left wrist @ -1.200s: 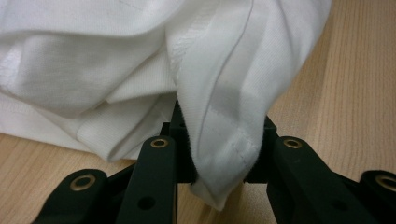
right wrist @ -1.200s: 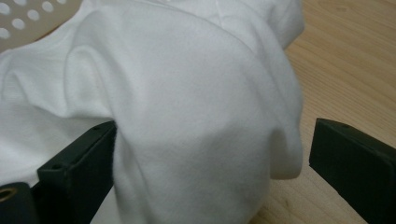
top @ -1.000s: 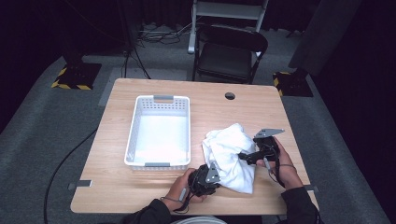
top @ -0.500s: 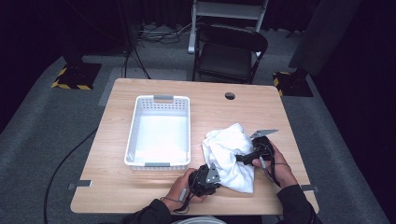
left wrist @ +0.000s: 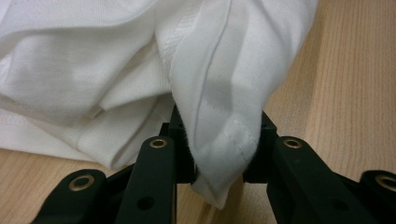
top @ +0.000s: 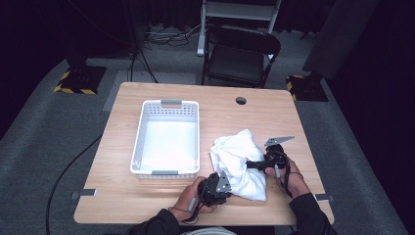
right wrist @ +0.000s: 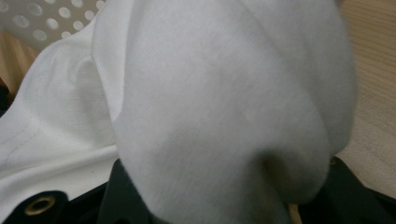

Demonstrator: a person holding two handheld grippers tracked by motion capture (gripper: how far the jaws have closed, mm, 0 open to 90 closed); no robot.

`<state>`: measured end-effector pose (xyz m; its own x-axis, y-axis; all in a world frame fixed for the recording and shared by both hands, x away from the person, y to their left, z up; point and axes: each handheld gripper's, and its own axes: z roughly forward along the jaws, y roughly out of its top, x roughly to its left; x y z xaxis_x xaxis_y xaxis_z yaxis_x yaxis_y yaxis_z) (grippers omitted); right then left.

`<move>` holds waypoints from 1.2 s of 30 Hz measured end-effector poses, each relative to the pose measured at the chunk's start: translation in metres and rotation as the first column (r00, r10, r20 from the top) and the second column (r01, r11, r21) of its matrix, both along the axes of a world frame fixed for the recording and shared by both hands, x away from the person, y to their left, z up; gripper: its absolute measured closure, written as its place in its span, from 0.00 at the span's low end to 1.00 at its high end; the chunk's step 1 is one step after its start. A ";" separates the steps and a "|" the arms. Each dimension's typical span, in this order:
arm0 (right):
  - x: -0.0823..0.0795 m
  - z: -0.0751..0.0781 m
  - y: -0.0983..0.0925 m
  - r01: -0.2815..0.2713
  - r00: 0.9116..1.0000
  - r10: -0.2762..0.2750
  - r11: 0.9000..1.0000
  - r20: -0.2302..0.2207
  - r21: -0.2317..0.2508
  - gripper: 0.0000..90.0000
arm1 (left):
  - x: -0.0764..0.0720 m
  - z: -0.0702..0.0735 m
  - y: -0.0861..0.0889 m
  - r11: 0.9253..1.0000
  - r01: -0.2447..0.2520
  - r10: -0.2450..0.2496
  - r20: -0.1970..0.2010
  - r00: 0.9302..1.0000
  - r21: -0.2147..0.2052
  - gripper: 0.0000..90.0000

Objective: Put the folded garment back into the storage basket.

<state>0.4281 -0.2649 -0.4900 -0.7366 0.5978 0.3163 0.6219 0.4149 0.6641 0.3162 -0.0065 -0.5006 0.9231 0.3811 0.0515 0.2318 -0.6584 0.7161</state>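
Observation:
A crumpled white cloth (top: 237,155) lies on the wooden table (top: 220,117), front right. My left gripper (top: 228,184) sits at the cloth's near corner, shut on a hemmed fold; in the left gripper view that hem (left wrist: 219,140) hangs pinched between the black jaws (left wrist: 219,161). My right gripper (top: 250,164) reaches in from the cloth's right side. Its jaws have just been closing, and a bulging fold of cloth (right wrist: 219,116) is bunched between them, hiding the right gripper's (right wrist: 219,203) tips.
An empty white perforated basket (top: 140,142) stands left of the cloth, and its wall (right wrist: 42,21) appears in the right gripper view. A cable hole (top: 240,100) is in the table's far side. A black folding chair (top: 242,54) stands behind the table.
The right gripper has edged a little leftward into the cloth and its jaws have closed on a fold. The left gripper has kept still with its grip on the hem.

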 end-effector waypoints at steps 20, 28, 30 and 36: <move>-0.018 0.027 0.003 0.058 0.992 -0.055 0.998 0.115 -0.018 0.65 | -0.003 0.008 0.003 1.000 -0.028 0.027 0.055 0.998 0.011 0.79; -0.023 0.048 0.005 0.058 0.985 -0.057 0.998 0.163 0.002 0.65 | -0.003 0.024 0.008 0.999 -0.038 0.038 0.070 0.997 0.002 0.78; -0.023 0.055 0.008 0.058 0.984 -0.057 0.998 0.170 0.002 0.65 | -0.003 0.029 0.010 0.999 -0.042 0.041 0.079 0.996 0.008 0.78; -0.022 0.076 0.015 0.056 0.977 -0.055 0.998 0.206 -0.001 0.65 | -0.001 0.046 0.017 0.998 -0.062 0.060 0.108 0.992 0.007 0.78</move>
